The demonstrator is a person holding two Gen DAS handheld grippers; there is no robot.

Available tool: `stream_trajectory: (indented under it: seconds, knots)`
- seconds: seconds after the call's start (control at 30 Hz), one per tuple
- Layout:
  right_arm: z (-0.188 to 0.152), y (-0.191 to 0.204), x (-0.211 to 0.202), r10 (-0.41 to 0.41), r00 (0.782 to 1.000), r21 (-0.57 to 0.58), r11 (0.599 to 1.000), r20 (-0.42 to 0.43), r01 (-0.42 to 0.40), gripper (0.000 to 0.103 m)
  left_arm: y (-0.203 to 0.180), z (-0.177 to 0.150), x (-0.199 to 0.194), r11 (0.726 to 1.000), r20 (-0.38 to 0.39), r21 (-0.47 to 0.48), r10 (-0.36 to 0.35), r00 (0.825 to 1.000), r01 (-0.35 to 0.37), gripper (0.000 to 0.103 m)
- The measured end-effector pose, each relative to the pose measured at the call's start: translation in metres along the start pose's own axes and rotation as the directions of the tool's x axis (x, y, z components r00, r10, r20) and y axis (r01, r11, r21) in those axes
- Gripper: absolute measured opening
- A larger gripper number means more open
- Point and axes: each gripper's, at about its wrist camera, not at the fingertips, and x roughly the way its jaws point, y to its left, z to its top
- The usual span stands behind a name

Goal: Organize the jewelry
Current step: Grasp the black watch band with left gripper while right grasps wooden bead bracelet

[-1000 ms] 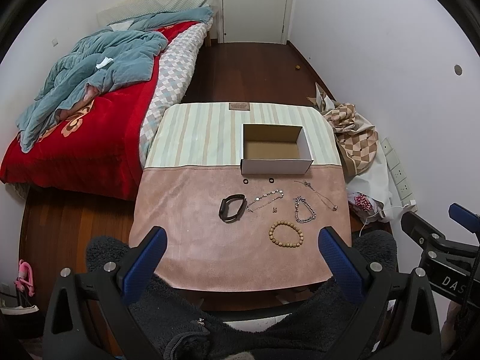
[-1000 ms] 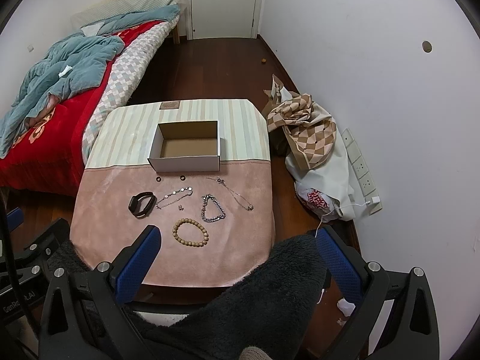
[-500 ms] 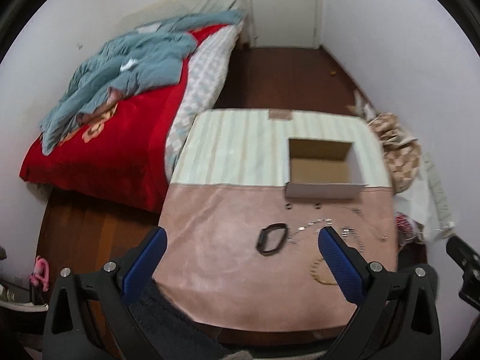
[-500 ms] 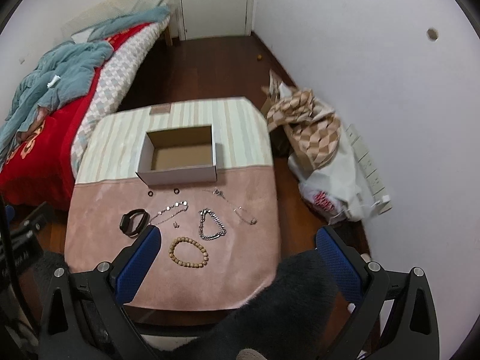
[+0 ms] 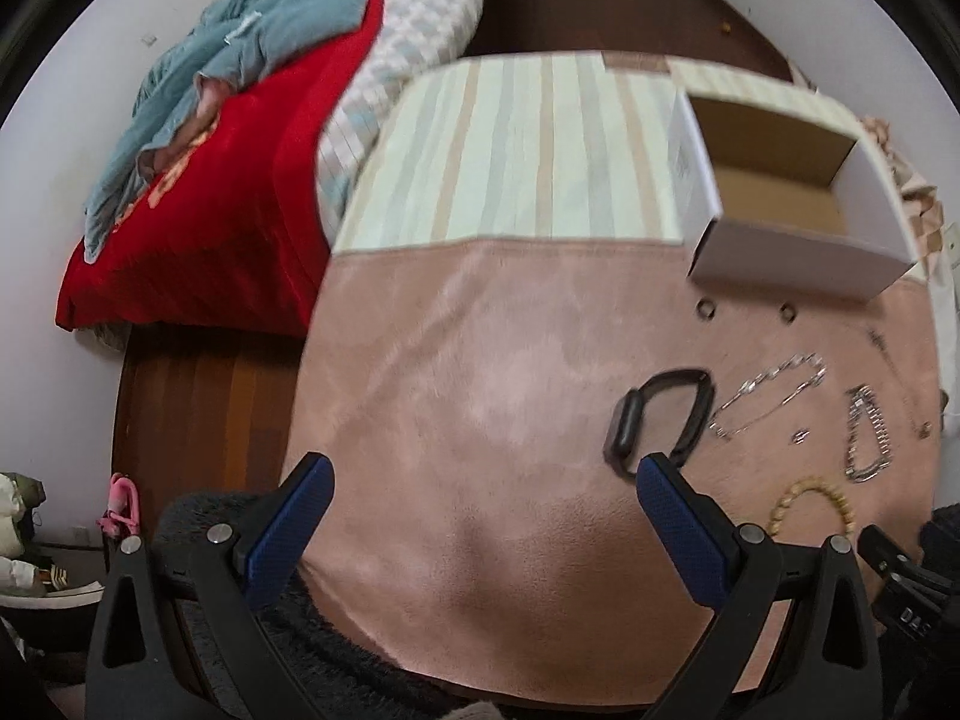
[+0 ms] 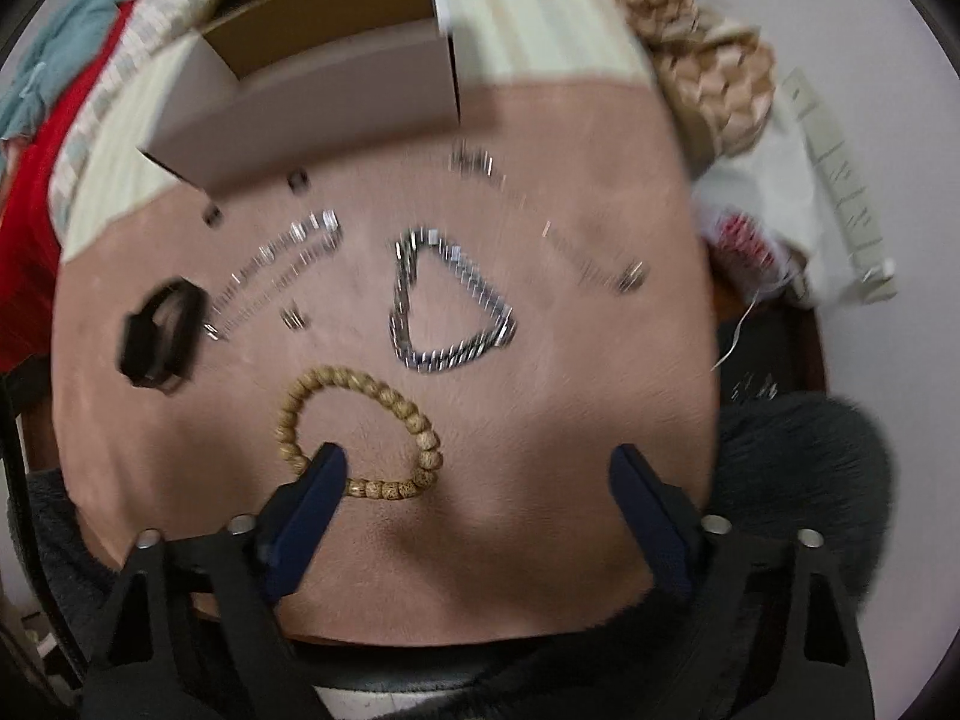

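Note:
Jewelry lies on the pink cloth of the table (image 5: 456,420). A black band (image 5: 657,417) lies just beyond my open left gripper's (image 5: 480,489) right finger. A thin silver chain (image 5: 765,393), a silver link bracelet (image 5: 867,435) and a wooden bead bracelet (image 5: 807,507) lie to its right. My right gripper (image 6: 477,474) is open and low over the table, its left finger touching the bead bracelet (image 6: 360,414). The link bracelet (image 6: 450,312), black band (image 6: 159,333) and a thin necklace (image 6: 564,240) lie beyond. The open white box (image 5: 780,198) stands behind.
Two small dark rings (image 5: 708,309) lie in front of the box. A bed with a red cover (image 5: 228,180) is left of the table. Checked cloth and a white bag (image 6: 750,138) lie on the floor at the right. A dark fuzzy sleeve (image 6: 798,468) is near the right gripper.
Both grippers have dropped down and forward toward the table. The left one swung left and now sits near the black band. The right one now reaches the bead bracelet.

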Motion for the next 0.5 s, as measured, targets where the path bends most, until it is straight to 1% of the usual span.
stream_trajectory:
  seconds: [0.07, 0.1, 0.13, 0.17, 0.2, 0.23, 0.3, 0.33, 0.4, 0.5]
  knots:
    - [-0.002, 0.002, 0.016, 0.012, 1.000, 0.005, 1.000, -0.023, -0.012, 0.069, -0.004, -0.002, 0.011, 1.000, -0.022, 0.009, -0.001, 1.000, 0.001, 0.103]
    - [-0.004, 0.004, 0.023, 0.013, 1.000, 0.007, 1.000, -0.026, -0.013, 0.066, -0.006, -0.003, 0.016, 1.000, -0.038, 0.012, -0.005, 0.999, 0.006, 0.103]
    - [-0.006, 0.006, 0.029, 0.017, 0.999, 0.003, 1.000, -0.030, -0.017, 0.060, -0.008, -0.002, 0.020, 1.000, -0.049, 0.013, -0.013, 0.999, 0.014, 0.103]
    - [-0.007, 0.008, 0.033, 0.016, 0.999, 0.000, 1.000, -0.036, -0.016, 0.057, -0.010, -0.002, 0.025, 1.000, -0.063, 0.015, -0.023, 0.998, 0.024, 0.102]
    - [-0.008, 0.012, 0.030, 0.011, 1.000, -0.015, 1.000, -0.004, -0.011, 0.053, -0.012, -0.001, 0.029, 0.999, -0.073, 0.018, -0.033, 0.997, 0.034, 0.102]
    - [-0.010, 0.015, 0.029, 0.008, 1.000, -0.027, 1.000, 0.004, -0.008, 0.046, -0.014, 0.000, 0.031, 0.999, -0.082, 0.020, -0.042, 0.996, 0.044, 0.102]
    - [-0.011, 0.020, 0.029, -0.003, 1.000, -0.039, 0.999, 0.021, 0.004, 0.027, -0.017, 0.003, 0.038, 0.997, -0.101, 0.019, -0.070, 0.992, 0.072, 0.102]
    - [-0.012, 0.021, 0.029, 0.010, 1.000, -0.039, 0.999, 0.019, -0.010, 0.010, -0.019, 0.005, 0.040, 0.996, -0.107, 0.019, -0.082, 0.991, 0.085, 0.102]
    - [-0.012, 0.017, 0.028, 0.023, 1.000, -0.020, 1.000, 0.011, -0.023, 0.010, -0.024, 0.007, 0.044, 0.993, -0.118, 0.029, -0.111, 0.987, 0.115, 0.102]
    - [-0.011, 0.011, 0.027, 0.024, 1.000, -0.009, 1.000, 0.002, -0.024, 0.010, -0.032, 0.013, 0.050, 0.989, -0.116, 0.059, -0.130, 0.985, 0.138, 0.102]
